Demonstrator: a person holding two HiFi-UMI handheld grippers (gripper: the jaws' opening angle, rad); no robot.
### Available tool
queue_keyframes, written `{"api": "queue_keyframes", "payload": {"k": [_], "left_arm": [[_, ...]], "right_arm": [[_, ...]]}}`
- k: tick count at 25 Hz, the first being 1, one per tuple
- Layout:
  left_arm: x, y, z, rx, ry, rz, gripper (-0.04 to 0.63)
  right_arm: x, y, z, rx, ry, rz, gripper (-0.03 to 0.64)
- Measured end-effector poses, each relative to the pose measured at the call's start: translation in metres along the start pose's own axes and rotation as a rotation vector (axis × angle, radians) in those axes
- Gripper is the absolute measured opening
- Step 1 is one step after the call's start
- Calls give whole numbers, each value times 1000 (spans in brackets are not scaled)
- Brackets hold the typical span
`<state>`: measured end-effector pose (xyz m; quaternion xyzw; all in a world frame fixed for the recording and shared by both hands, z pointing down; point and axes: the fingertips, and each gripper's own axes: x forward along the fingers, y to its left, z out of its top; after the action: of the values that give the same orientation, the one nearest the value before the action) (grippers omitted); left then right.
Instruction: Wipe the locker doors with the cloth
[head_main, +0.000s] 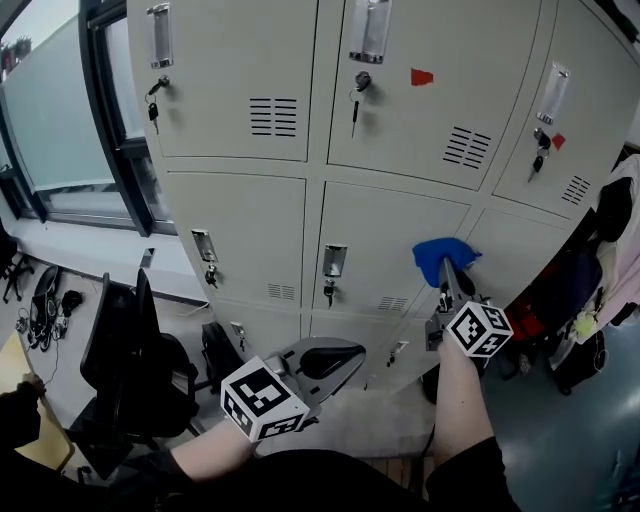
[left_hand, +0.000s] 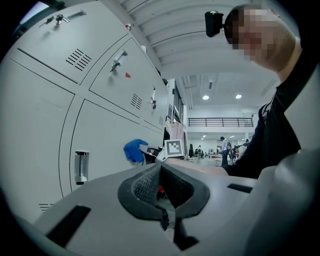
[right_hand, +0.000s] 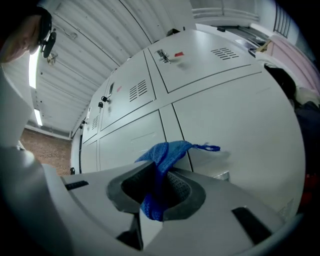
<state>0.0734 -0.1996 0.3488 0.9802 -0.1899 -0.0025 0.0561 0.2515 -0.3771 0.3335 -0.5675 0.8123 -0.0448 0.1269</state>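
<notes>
Grey locker doors (head_main: 391, 243) fill the head view in three rows. My right gripper (head_main: 446, 273) is shut on a blue cloth (head_main: 442, 257) and holds it against a middle-row door, near the seam to the right-hand door. In the right gripper view the blue cloth (right_hand: 164, 156) is pinched between the jaws of the right gripper (right_hand: 159, 172), and its free end lies towards the locker door (right_hand: 235, 115). My left gripper (head_main: 335, 361) hangs lower, away from the lockers, shut and empty. The left gripper view shows the left gripper (left_hand: 159, 171) with its jaws together and the blue cloth (left_hand: 134, 151) beyond.
A black office chair (head_main: 132, 362) stands at the lower left under a window (head_main: 52, 112). Clothes and bags (head_main: 612, 262) hang at the right of the lockers. Keys (head_main: 354, 112) dangle from several locks, and handles (head_main: 333, 262) stick out from the doors.
</notes>
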Motion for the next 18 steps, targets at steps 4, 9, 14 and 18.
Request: {"api": "queue_keyframes", "payload": {"k": [4,9,14,18], "left_arm": [[-10,4,-1,1,1,19,6],[-26,12,-3,-4,3,45,6],[-44,19,-6,-15,6,68,6],[-57,26,-7,-20,5,90,6]], "right_arm": [[-2,18,-4,33,-19,30,44],[17,81,-29,47,11,166,44],[41,133,-54,83,45,267,44],[57,154,-73,87,83,289,44]]}}
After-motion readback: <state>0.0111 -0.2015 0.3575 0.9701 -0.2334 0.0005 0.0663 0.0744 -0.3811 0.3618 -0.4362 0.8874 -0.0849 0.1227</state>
